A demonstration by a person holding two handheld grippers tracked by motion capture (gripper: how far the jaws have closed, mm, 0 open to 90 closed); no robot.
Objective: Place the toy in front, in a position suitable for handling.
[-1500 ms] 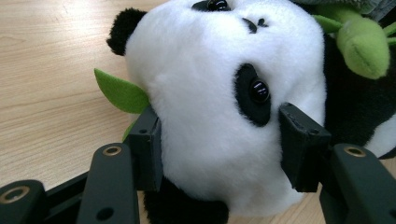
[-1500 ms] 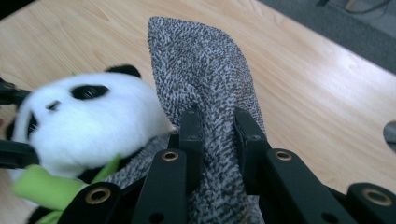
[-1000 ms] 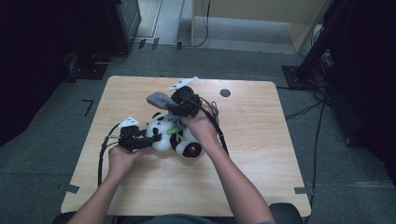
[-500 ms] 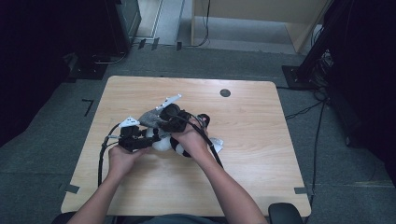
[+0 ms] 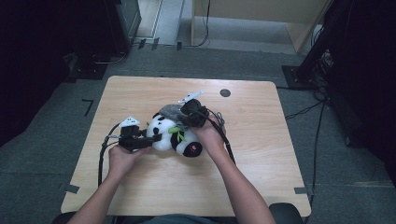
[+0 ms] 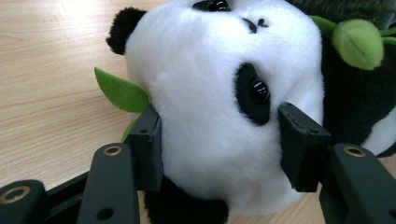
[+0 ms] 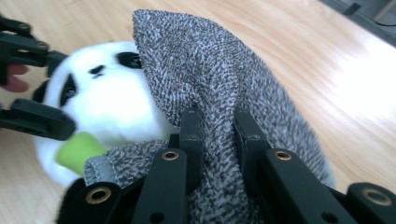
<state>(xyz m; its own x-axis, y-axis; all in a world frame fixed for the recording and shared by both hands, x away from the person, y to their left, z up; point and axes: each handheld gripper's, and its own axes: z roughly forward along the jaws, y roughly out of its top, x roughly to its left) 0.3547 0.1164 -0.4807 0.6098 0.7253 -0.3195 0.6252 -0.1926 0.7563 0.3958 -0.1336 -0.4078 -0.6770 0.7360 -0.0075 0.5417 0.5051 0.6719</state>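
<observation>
On the table — left claw (image 6: 219, 149) around panda's head (image 6: 219, 93), right claw (image 7: 218, 135) clamping grey sock (image 7: 210, 70)

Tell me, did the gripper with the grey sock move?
Yes. The right gripper carried the grey sock down from nearer the table's black hole toward the panda.

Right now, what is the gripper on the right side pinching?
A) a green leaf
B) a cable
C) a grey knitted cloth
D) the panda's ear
C: in the right gripper view the right gripper has its jaws shut on a fold of the grey knitted cloth, beside the panda toy.
</observation>
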